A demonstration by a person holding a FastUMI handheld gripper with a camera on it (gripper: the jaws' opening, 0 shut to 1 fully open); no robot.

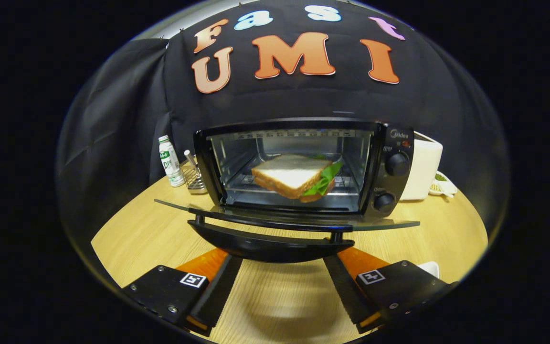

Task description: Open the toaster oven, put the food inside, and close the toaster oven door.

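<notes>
A wooden table (pixel 127 239) is carrying the toaster oven (pixel 303 165), its door (pixel 275 220) lying fully open. The sandwich (pixel 296 177) is sitting inside on the rack. The gripper (pixel 282 267) is gaping wide under the door handle (pixel 268 244), touching nothing. A bottle (pixel 171 161) is standing beside the oven.

My fingers (pixel 282 272) stand spread wide, their tips just under the handle (pixel 270 246) of the toaster oven (pixel 303 165) door, which lies folded down. The sandwich (pixel 296 176) sits inside on the rack, above the wooden tabletop (pixel 141 234).
</notes>
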